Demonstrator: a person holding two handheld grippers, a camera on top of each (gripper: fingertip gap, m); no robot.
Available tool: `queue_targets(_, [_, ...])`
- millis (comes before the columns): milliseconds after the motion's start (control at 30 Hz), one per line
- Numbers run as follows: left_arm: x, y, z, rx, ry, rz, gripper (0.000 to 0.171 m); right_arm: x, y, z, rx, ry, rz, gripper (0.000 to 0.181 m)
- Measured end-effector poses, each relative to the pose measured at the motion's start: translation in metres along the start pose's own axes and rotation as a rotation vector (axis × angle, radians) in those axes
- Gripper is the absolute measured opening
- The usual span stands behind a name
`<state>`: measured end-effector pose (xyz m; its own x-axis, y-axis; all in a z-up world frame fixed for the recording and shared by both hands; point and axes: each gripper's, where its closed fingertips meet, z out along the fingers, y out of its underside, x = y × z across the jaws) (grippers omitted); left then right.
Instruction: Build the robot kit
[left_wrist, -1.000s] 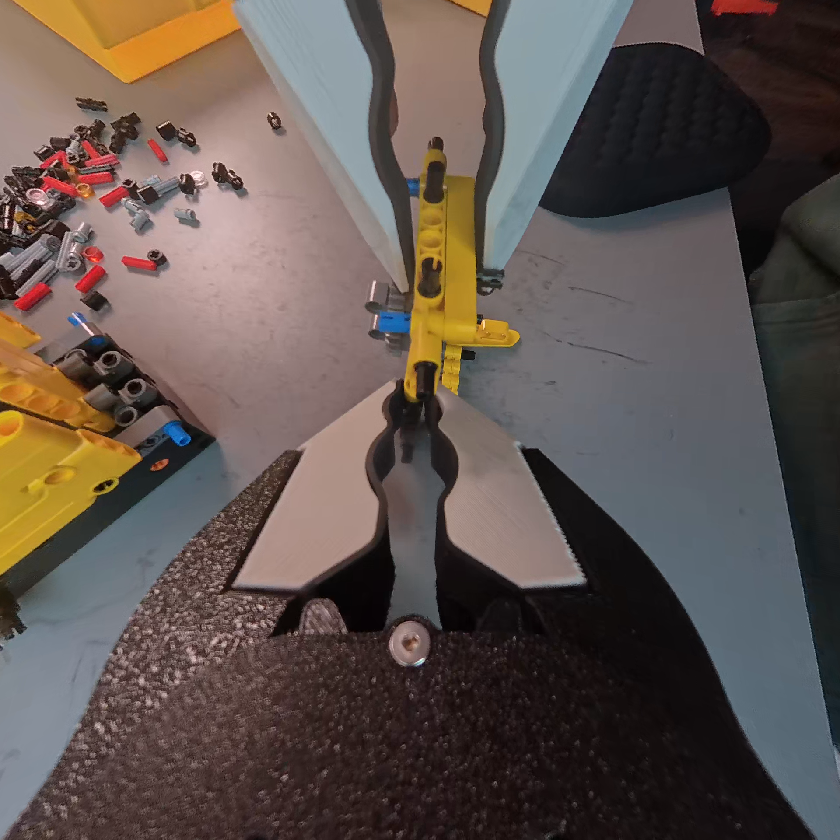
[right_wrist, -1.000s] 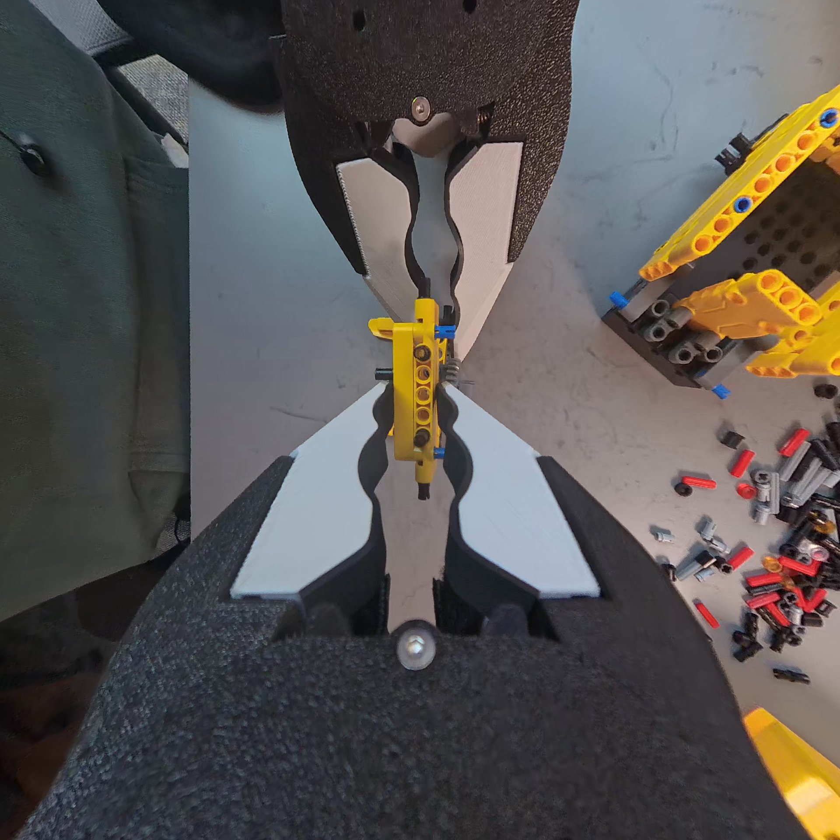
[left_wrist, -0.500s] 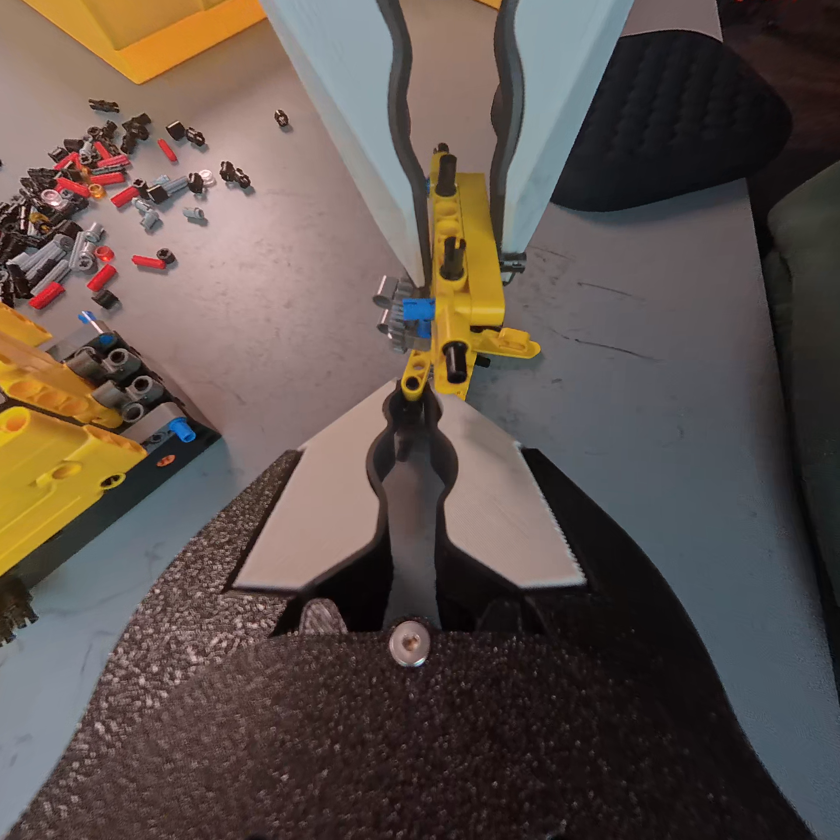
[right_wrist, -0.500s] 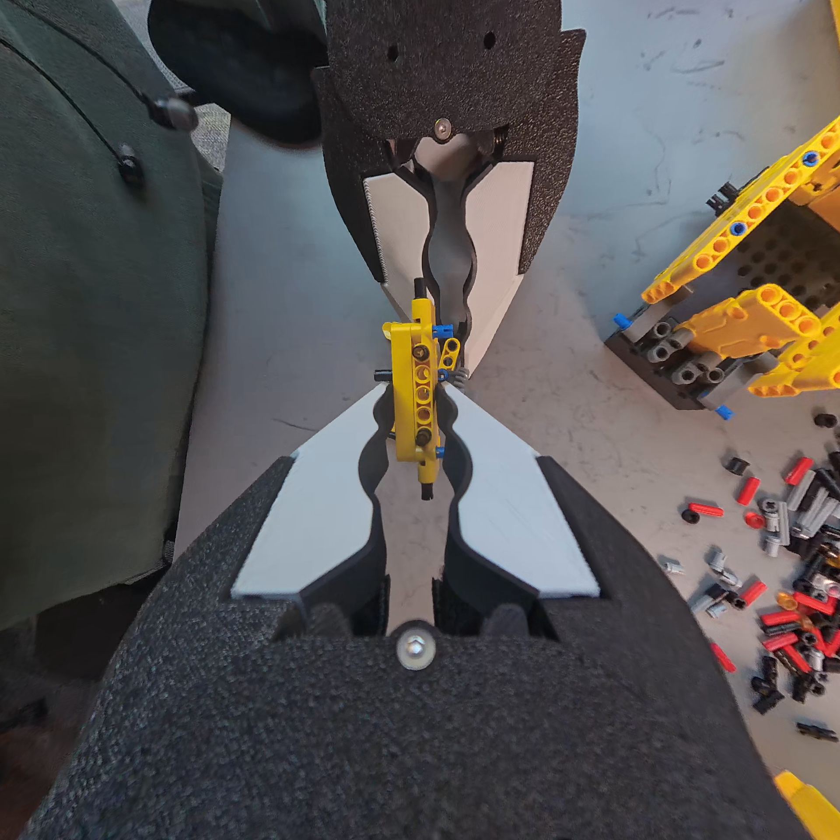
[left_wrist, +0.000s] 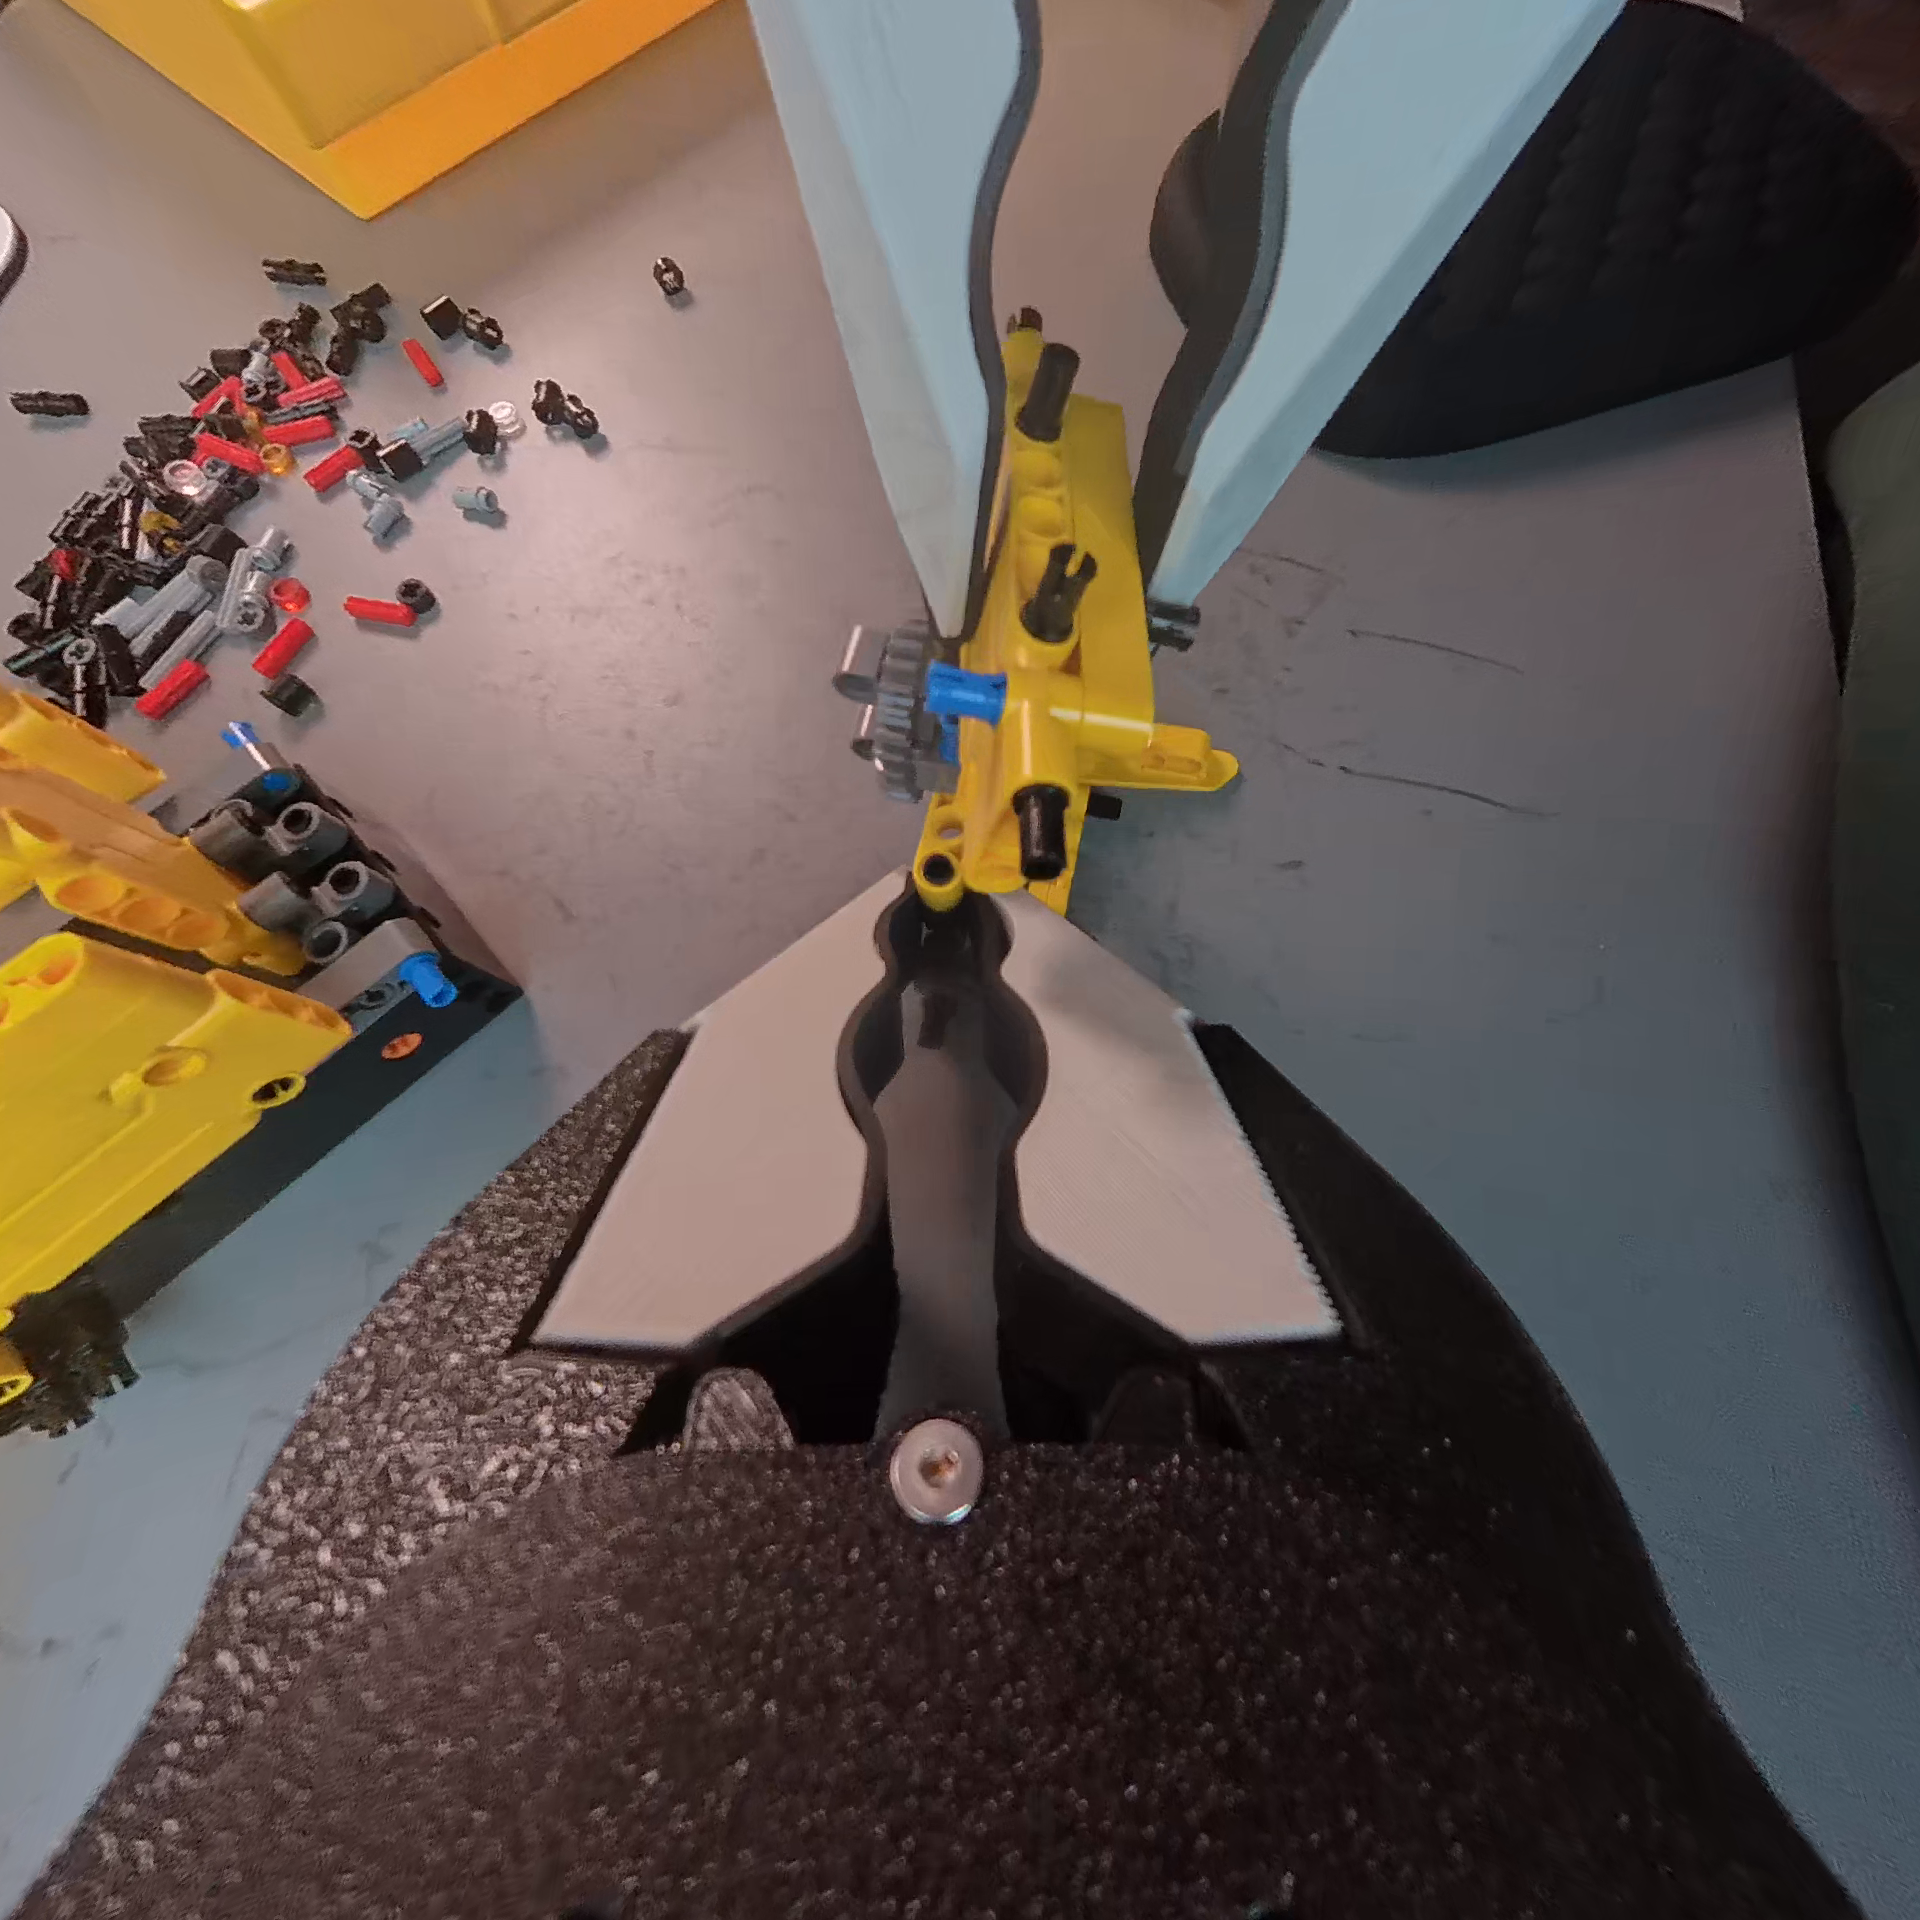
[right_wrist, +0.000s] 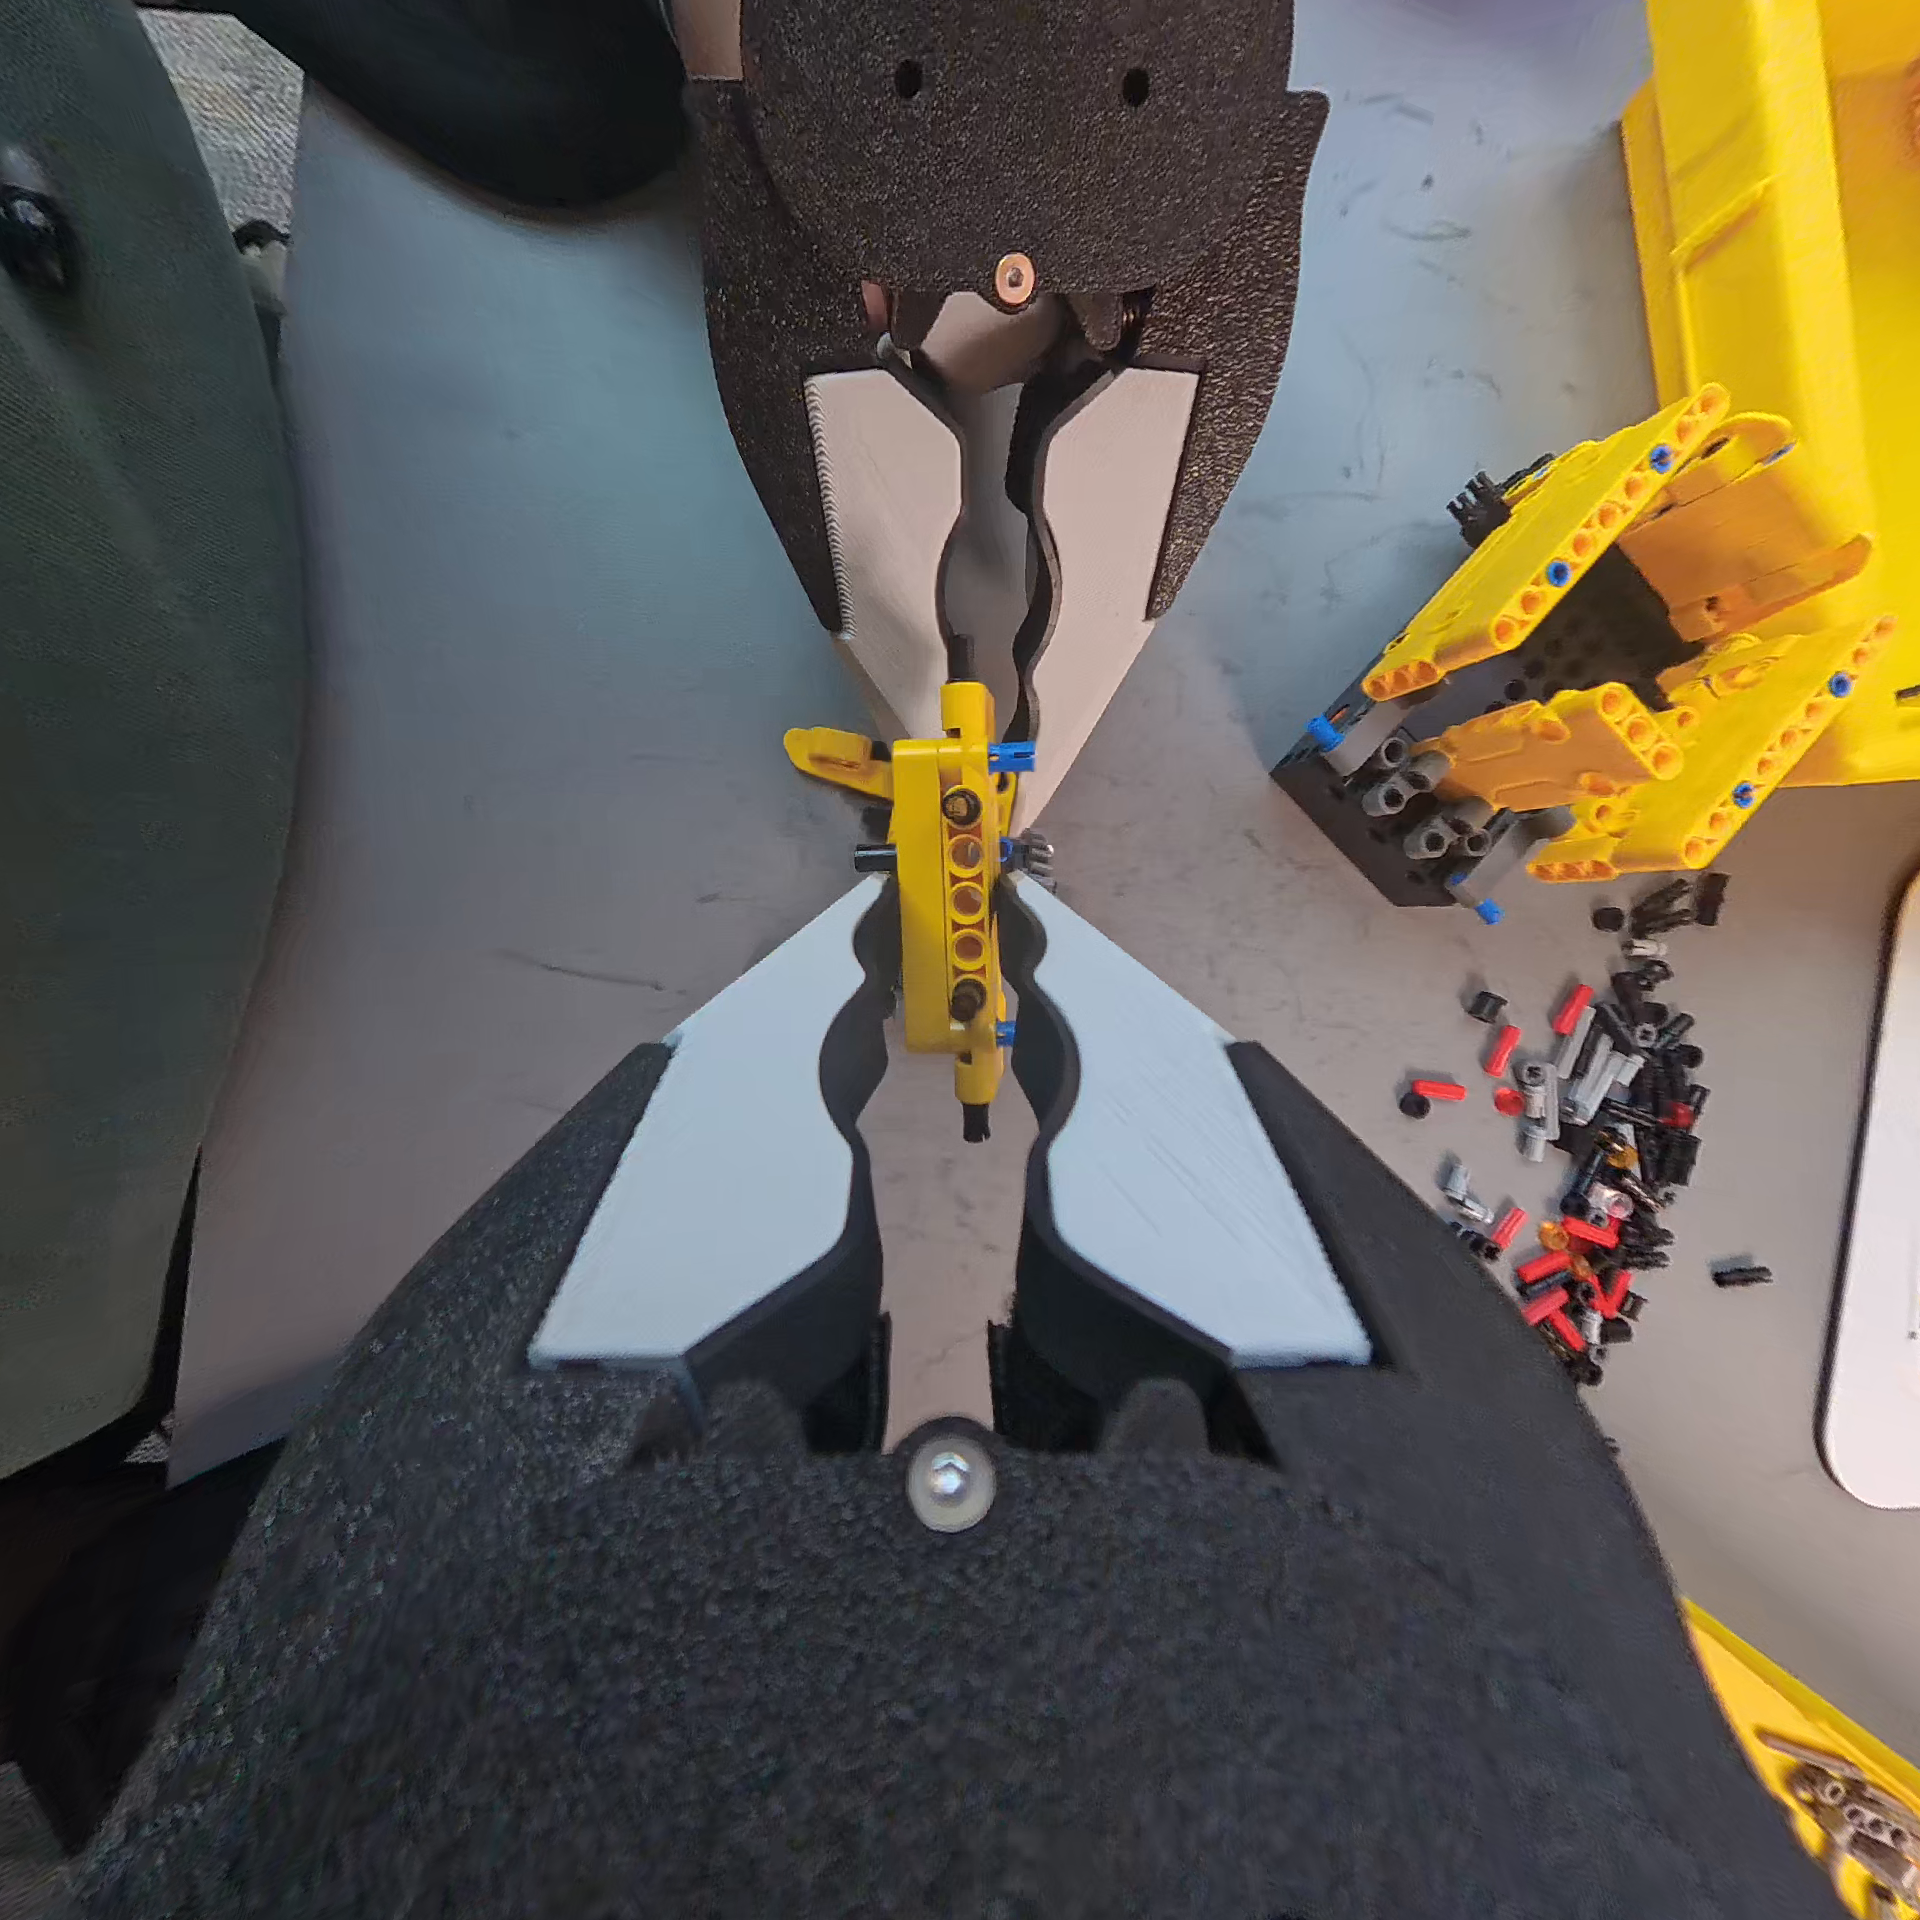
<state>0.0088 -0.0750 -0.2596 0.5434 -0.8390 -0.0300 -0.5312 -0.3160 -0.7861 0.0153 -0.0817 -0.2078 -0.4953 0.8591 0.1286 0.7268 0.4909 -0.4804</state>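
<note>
Small yellow beam assembly (right_wrist: 951, 904) hangs over the grey table (right_wrist: 520, 727), pinched between two grippers meeting nose to nose. Right gripper (right_wrist: 948, 935) clamps its body; left gripper (left_wrist: 945, 914) nips a thin yellow link at the near end, jaws almost together. A bigger yellow-and-black build (right_wrist: 1590, 717) and a loose pin pile (right_wrist: 1600, 1143) sit well off to one side.
</note>
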Motion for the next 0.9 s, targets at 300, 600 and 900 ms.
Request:
queue_targets(300, [0.0063, -0.0003, 0.0006, -0.002, 0.013, 0.044, 0.008, -0.0023, 0.0004, -0.0004, 0.013, 0.021, -0.02, 0.017])
queue_targets(600, [0.0064, -0.0003, 0.0005, -0.002, 0.015, 0.042, 0.008, -0.0029, -0.0006, 0.0021, 0.011, -0.009, -0.004, 0.019])
queue_targets(900, [0.0073, -0.0003, 0.0002, -0.001, 0.023, 0.056, 0.007, -0.0034, -0.0015, 0.0013, 0.041, -0.107, 0.076, 0.019])
